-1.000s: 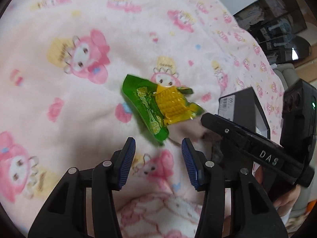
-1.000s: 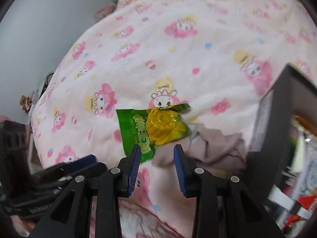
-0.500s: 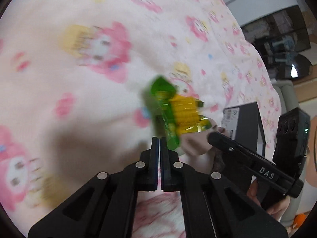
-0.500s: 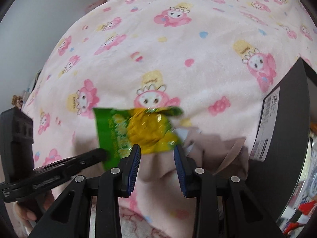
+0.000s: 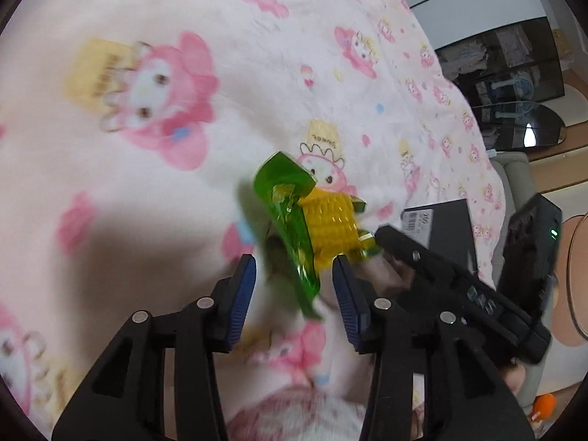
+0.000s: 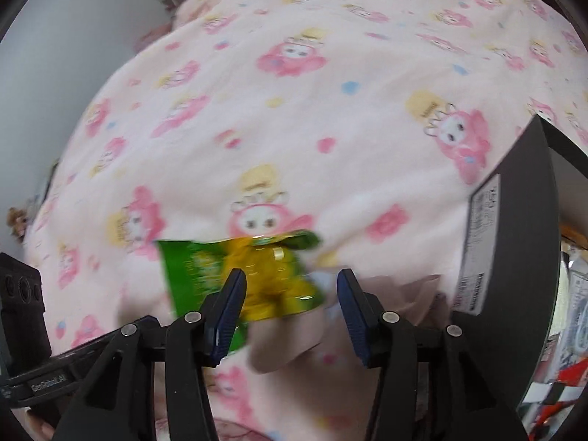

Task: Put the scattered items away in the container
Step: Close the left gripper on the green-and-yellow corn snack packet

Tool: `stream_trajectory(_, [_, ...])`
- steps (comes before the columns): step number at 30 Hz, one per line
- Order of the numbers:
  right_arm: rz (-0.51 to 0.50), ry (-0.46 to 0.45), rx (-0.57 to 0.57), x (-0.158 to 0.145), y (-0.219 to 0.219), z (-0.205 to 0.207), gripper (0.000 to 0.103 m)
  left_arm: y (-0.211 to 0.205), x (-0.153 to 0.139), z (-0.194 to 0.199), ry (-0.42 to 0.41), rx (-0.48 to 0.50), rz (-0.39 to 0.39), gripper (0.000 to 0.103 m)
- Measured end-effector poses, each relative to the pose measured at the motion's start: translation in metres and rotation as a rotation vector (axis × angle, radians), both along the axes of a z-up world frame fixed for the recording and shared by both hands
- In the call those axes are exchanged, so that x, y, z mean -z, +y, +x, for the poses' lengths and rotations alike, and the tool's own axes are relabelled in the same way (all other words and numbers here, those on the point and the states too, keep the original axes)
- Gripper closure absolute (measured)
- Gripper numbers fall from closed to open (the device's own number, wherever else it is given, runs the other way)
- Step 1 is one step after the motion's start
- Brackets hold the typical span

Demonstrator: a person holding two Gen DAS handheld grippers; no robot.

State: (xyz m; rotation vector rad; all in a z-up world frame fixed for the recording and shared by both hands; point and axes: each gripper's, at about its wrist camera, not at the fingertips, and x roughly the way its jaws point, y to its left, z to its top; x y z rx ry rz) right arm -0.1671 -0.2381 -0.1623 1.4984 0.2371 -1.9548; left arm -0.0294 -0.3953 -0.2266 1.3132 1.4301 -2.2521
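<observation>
A green and yellow corn snack packet (image 5: 312,231) lies on the pink cartoon blanket (image 5: 147,147). My left gripper (image 5: 294,290) is open, its blue pads on either side of the packet's near green end. My right gripper (image 6: 290,305) is open too, with the packet (image 6: 257,275) between and just beyond its pads. A beige cloth (image 6: 386,305) lies bunched beside the packet, next to the dark container (image 6: 514,257) at the right. The right gripper's body shows in the left wrist view (image 5: 459,286).
The container's wall carries a white label (image 6: 481,242) and holds assorted packets at the far right edge. It also shows in the left wrist view (image 5: 448,231). Dark glass shelves (image 5: 514,73) stand beyond the bed. The left gripper's body shows at the right wrist view's lower left (image 6: 55,367).
My left gripper shut half a second ago and has opened again around the packet's end. My right gripper has opened wider. The packet has shifted and tilted slightly.
</observation>
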Motion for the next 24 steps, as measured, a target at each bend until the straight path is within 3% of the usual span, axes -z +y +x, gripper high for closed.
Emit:
stream_trajectory(1, [0.008,-0.012,0.001,0.005,-0.001,-0.002,0.056,0.000,0.006,-0.007,-0.013,0.005,0.005,0.095])
stream_trajectory(2, [0.016,-0.023,-0.002,0.009,-0.001,-0.003,0.056,0.000,0.012,-0.012,-0.038,0.010,0.014,0.103])
stream_trajectory(6, [0.000,-0.090,-0.024,0.020,-0.002,-0.002,0.055,-0.001,0.003,0.002,-0.041,-0.022,-0.016,0.103])
stream_trajectory(9, [-0.037,-0.161,-0.157,0.015,-0.007,0.013,0.055,-0.007,-0.016,0.035,-0.016,-0.044,-0.029,0.103])
stream_trajectory(13, [-0.123,-0.206,-0.270,0.001,-0.010,0.031,0.055,-0.014,-0.022,0.063,-0.057,-0.063,-0.081,0.102])
stream_trajectory(15, [-0.130,-0.215,-0.262,0.005,-0.013,0.030,0.055,-0.022,-0.009,0.066,-0.089,-0.080,-0.053,0.097])
stream_trajectory(17, [-0.117,-0.227,-0.227,0.013,-0.020,0.025,0.055,-0.027,0.002,0.064,-0.066,-0.092,-0.008,0.075])
stream_trajectory(18, [-0.136,-0.258,-0.224,0.018,-0.024,0.024,0.055,-0.030,0.006,0.065,-0.062,-0.113,0.004,0.071])
stream_trajectory(21, [-0.182,-0.366,-0.272,0.027,-0.033,0.033,0.054,-0.033,0.012,0.064,-0.074,-0.142,-0.014,0.069])
stream_trajectory(24, [-0.118,-0.317,-0.312,0.039,-0.039,0.046,0.050,-0.033,0.023,0.063,-0.053,-0.154,0.019,0.069])
